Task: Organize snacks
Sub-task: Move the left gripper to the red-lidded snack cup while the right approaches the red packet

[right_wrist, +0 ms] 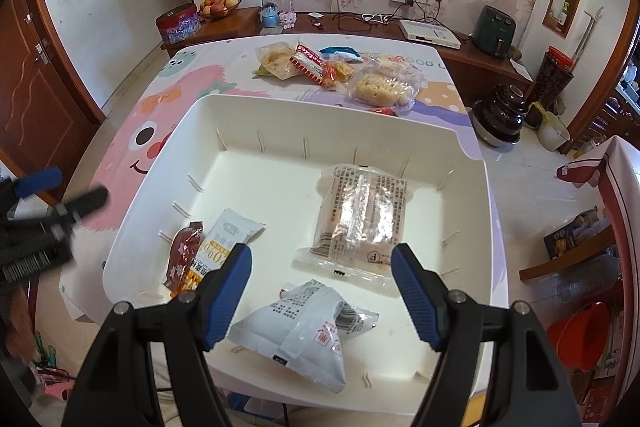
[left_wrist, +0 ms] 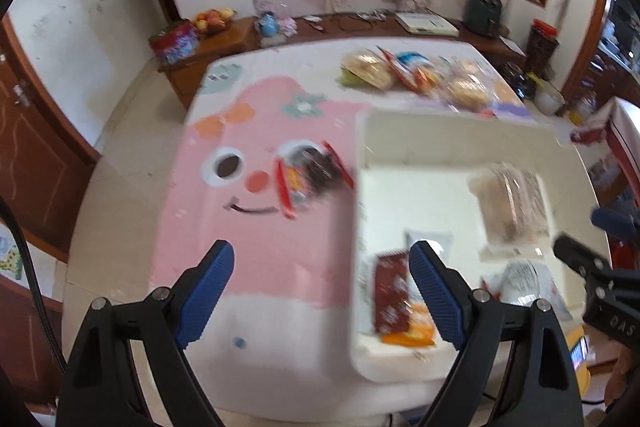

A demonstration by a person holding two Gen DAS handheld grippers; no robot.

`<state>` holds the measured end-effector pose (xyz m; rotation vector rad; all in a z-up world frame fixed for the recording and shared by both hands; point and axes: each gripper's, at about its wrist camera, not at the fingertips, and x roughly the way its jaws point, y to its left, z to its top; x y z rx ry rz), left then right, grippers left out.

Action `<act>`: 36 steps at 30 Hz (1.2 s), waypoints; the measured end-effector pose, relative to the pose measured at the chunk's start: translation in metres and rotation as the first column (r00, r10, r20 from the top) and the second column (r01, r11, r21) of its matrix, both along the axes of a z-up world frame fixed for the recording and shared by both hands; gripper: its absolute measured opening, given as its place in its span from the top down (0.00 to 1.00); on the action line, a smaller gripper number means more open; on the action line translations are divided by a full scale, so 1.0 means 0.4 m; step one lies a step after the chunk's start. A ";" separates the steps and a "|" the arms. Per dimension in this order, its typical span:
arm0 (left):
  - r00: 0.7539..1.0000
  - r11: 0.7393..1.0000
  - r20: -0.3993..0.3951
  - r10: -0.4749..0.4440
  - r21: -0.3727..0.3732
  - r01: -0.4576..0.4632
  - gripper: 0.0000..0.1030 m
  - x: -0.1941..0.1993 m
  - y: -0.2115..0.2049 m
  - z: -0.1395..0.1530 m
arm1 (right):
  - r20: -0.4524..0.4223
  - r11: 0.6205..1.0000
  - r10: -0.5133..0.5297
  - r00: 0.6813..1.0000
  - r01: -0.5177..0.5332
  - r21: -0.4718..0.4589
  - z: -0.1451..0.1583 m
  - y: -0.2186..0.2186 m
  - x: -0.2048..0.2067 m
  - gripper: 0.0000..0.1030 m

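now the left gripper (left_wrist: 322, 291) hangs wide and empty just left of the white bin (left_wrist: 460, 131), with a dark snack pack (left_wrist: 310, 177) lying loose on the worktop (left_wrist: 256, 259) ahead, long axis slanting toward the bin; the right gripper (right_wrist: 322, 291), half open and empty, sits over the bin, farther off

Bin (right_wrist: 192, 131): set on the table (right_wrist: 448, 83).
In the bin: four snack packs (right_wrist: 362, 211).
Behind the bin: a snack pile (right_wrist: 340, 71) is heaped.
Left of the bin: one packet (left_wrist: 310, 173) is laid on the table.
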<state>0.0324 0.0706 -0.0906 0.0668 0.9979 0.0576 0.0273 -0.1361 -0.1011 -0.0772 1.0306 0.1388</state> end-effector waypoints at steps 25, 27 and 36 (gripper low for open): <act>0.952 0.959 -0.141 -0.272 0.045 0.280 0.10 0.290 0.143 -0.195 | -0.176 0.972 -0.115 0.978 0.147 0.183 0.059 -0.138 0.458 0.29; 0.940 0.951 -0.161 -0.302 0.015 0.308 0.10 0.313 0.147 -0.236 | -0.229 0.964 -0.152 0.961 0.196 0.180 0.012 -0.151 0.513 0.29; 0.895 0.908 -0.160 -0.416 -0.016 0.419 0.10 0.374 0.111 -0.330 | -0.478 0.896 -0.320 0.818 0.426 0.129 -0.231 -0.209 0.644 0.29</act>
